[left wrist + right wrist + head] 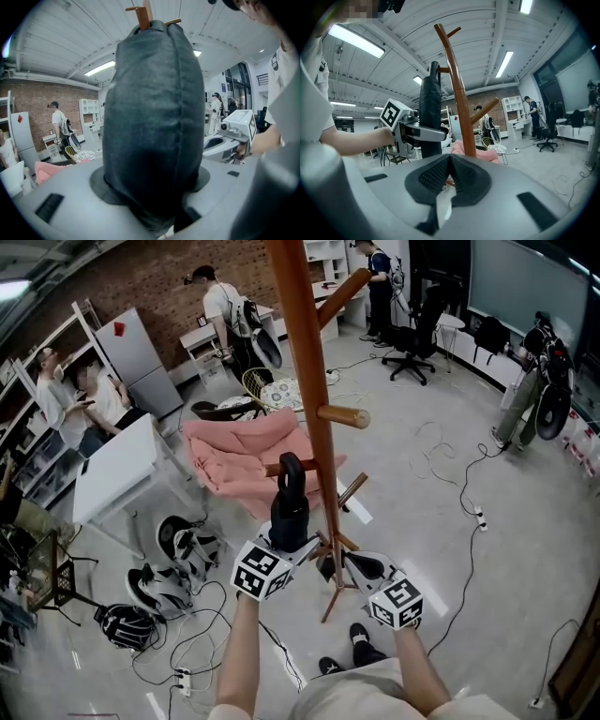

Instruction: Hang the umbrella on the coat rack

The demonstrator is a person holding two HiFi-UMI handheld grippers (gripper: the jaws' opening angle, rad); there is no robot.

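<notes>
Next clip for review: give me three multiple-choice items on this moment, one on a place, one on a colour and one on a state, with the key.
1. In the head view, where is the black folded fabric umbrella?
A. lying on the floor
B. upright, just left of the brown wooden coat rack pole
C. hanging from the ceiling

2. What colour is the crumpled fabric heap behind the rack?
A. pink
B. green
C. yellow

3. How do the jaws of the right gripper stand?
A. wide apart
B. clamped on the umbrella
C. together, with nothing between them

Key:
1 B, the left gripper holds it upright beside the pole.
2 A, it shows pink in the head view.
3 C, the right gripper view shows the pads meeting and empty.
</notes>
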